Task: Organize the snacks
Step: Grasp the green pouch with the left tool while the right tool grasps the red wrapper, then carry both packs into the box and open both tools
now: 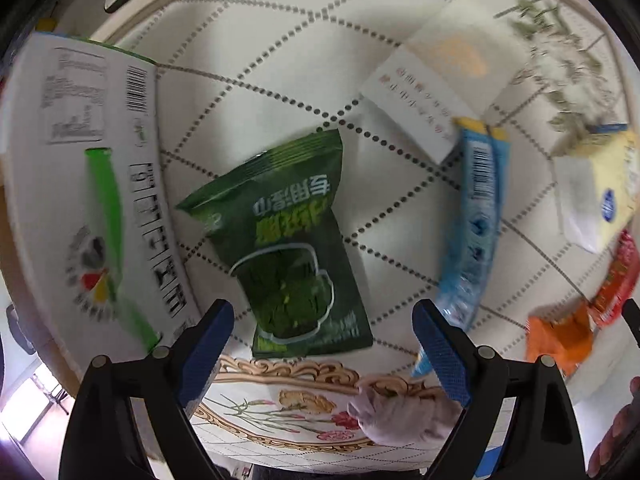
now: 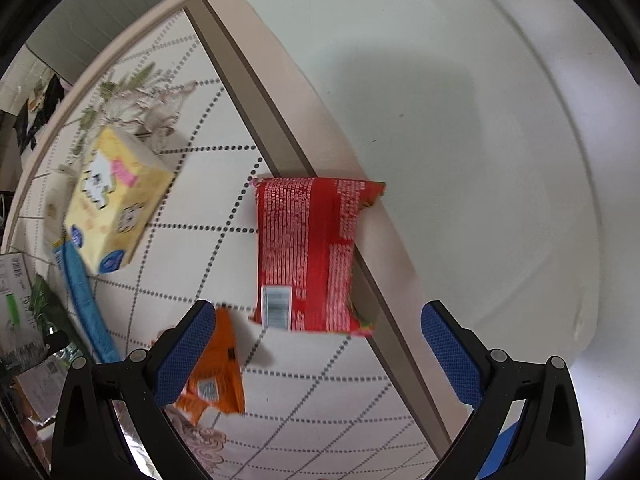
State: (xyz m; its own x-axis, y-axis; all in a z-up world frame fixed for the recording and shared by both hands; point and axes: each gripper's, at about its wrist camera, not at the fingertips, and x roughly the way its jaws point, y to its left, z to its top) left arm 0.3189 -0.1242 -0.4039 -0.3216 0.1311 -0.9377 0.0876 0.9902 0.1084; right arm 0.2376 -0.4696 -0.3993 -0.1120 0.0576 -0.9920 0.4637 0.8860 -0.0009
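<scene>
My left gripper (image 1: 322,344) hangs spread wide above the green snack bag (image 1: 286,248), nothing between its blue pads. The bag lies flat on the patterned tablecloth (image 1: 280,92), and I use it as my landmark: the large white box (image 1: 84,176) lies just to its left, the long blue packet (image 1: 472,220) to its right, and beyond that the yellow carton (image 1: 608,188), with the orange packet (image 1: 558,336) and the red packet (image 1: 616,280) nearer me. A white card-like pack (image 1: 436,92) sits past the blue packet.

My right gripper (image 2: 318,356) is likewise spread and empty, over the red packet (image 2: 312,256), which lies at the table's edge strip and may overhang it a little — the fisheye blur leaves that uncertain. The orange packet (image 2: 212,376) lies by its left pad.

I judge the green bag light, puffy and soft, its film slick; squeezing the belly could crush what is inside. I would pinch the flat crimped seal at the near end, or close gently across the narrow width. The red packet looks similar — thin, crinkly, best taken by a sealed end.
</scene>
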